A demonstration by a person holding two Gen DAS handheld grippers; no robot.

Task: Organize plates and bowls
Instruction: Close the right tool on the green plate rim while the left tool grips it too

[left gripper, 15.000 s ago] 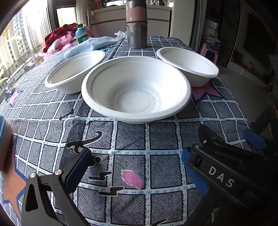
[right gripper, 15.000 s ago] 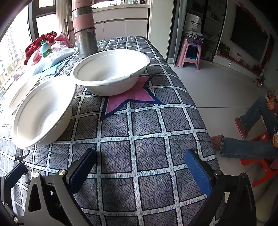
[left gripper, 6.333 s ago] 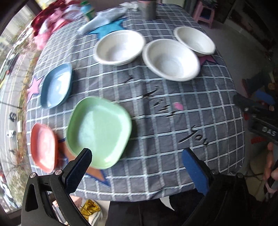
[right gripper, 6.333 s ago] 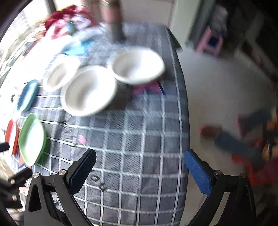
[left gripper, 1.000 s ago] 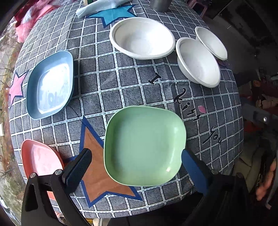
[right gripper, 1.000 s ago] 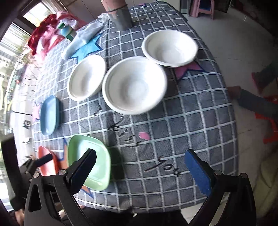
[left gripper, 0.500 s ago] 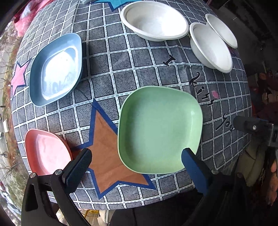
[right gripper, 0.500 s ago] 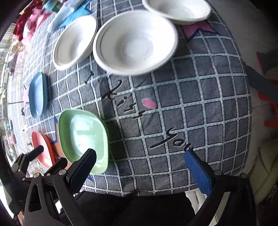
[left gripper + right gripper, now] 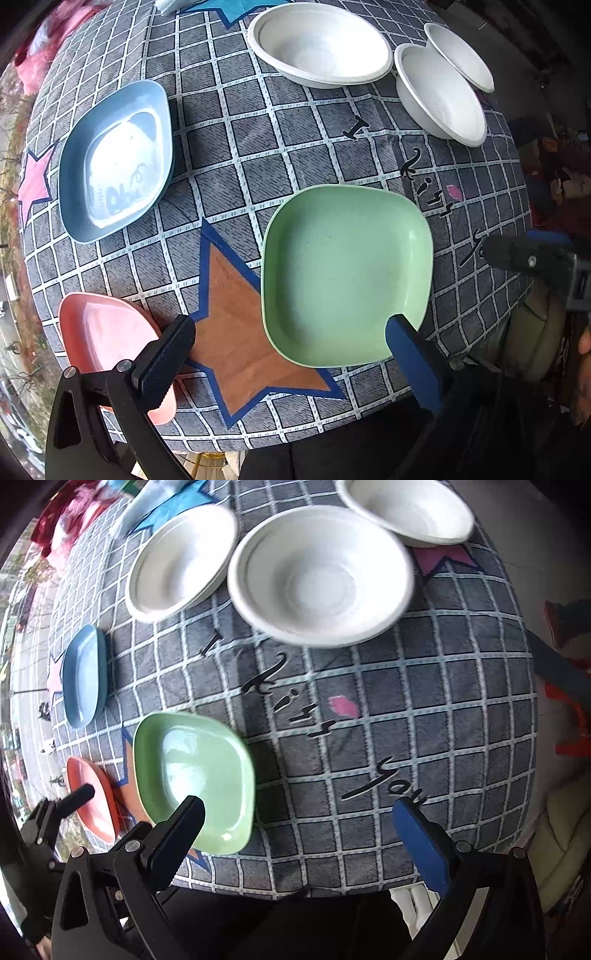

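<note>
Tongs are both hanging wide open and empty above the tabletop (image 9: 236, 147): left tongs (image 9: 291, 339) over the green plate (image 9: 343, 273) at frame centre, right tongs (image 9: 299, 823) lower centre. White bowls (image 9: 317, 576) are sitting along the top.

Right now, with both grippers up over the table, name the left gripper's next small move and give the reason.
Probably lower the left gripper onto the near rim of the green plate. It is open and empty, the plate lies right under its fingers, and the green, blue plate and pink plate all lie apart, unstacked.
</note>
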